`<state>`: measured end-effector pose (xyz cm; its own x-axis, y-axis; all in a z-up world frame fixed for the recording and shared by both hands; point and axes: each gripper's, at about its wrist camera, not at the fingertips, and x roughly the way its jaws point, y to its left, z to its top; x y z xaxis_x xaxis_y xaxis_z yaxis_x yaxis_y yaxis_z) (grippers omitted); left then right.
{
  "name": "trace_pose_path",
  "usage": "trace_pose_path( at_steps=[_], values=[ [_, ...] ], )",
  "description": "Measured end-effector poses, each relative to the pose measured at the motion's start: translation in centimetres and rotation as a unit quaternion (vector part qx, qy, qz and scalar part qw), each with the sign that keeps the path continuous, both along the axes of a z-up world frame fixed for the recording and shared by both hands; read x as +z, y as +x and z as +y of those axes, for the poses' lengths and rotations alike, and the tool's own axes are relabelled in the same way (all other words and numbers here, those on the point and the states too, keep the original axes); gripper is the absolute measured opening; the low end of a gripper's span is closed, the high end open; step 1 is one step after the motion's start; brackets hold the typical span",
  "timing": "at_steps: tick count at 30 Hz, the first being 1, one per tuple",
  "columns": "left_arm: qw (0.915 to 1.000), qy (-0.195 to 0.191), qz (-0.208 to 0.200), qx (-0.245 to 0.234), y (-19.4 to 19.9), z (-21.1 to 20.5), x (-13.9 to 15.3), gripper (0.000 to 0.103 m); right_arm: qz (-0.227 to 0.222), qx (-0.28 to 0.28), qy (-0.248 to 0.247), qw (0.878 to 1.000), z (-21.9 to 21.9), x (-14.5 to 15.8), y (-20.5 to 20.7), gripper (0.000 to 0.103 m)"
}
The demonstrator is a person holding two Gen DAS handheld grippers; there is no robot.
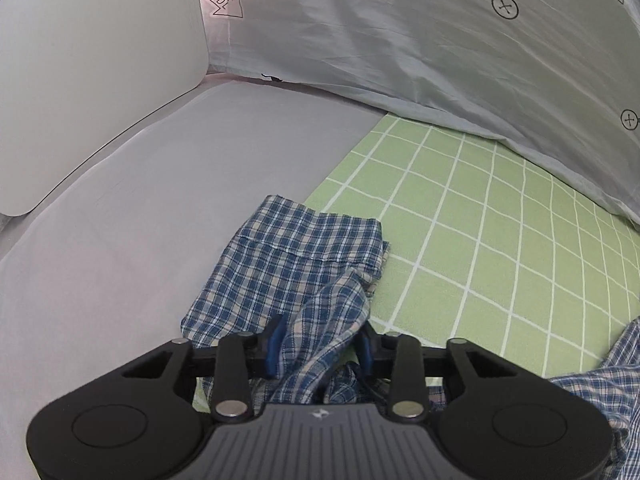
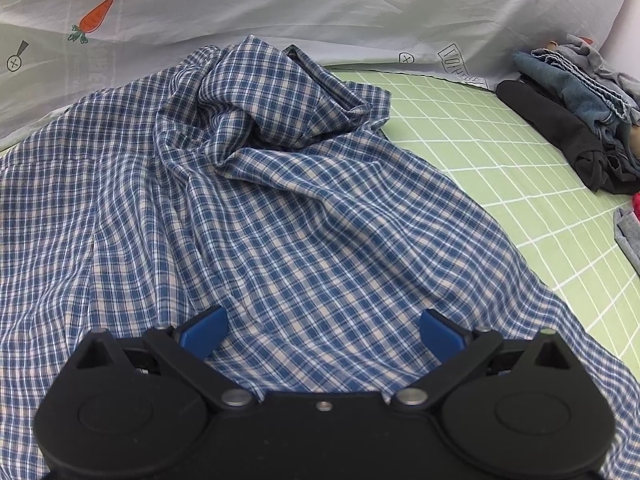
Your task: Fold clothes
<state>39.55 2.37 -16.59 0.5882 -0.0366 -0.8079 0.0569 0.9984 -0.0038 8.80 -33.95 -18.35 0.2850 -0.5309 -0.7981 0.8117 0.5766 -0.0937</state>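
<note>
A blue and white plaid shirt (image 2: 280, 200) lies crumpled on a green checked sheet (image 2: 500, 160). In the left wrist view one sleeve with its cuff (image 1: 296, 256) lies flat ahead, partly on a grey surface (image 1: 120, 240). My left gripper (image 1: 320, 344) has its blue pads closed around a bunched fold of that sleeve. My right gripper (image 2: 322, 332) hovers just over the shirt's body with its blue pads (image 2: 204, 332) wide apart and nothing between them. The shirt's far part is heaped up near the back.
A pale printed bedcover (image 1: 400, 40) rises behind the sheet. A white board (image 1: 92, 72) stands at the left. A pile of dark and blue folded clothes (image 2: 580, 120) sits at the right, with a grey item (image 2: 628, 236) below it.
</note>
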Motion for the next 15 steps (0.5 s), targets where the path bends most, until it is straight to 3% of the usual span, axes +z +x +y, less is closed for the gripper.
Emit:
trace_pose_path(
  at_steps=[2, 8, 12, 15],
  values=[
    [0.9997, -0.020, -0.007, 0.013, 0.7, 0.4, 0.6, 0.009, -0.001, 0.001, -0.001, 1.000, 0.0, 0.0, 0.1, 0.103],
    [0.9940, -0.066, -0.086, 0.014, 1.9, 0.2, 5.7, 0.005, -0.001, 0.003, -0.004, 1.000, 0.2, 0.0, 0.2, 0.103],
    [0.9717, -0.170, -0.164, 0.003, 0.8, 0.8, 10.9, 0.005, -0.004, -0.001, -0.003, 1.000, 0.2, -0.1, 0.1, 0.103],
    [0.9522, -0.203, -0.228, 0.015, -1.3, 1.6, 13.3, 0.006, -0.003, 0.001, -0.010, 1.000, 0.4, -0.1, 0.1, 0.103]
  ],
)
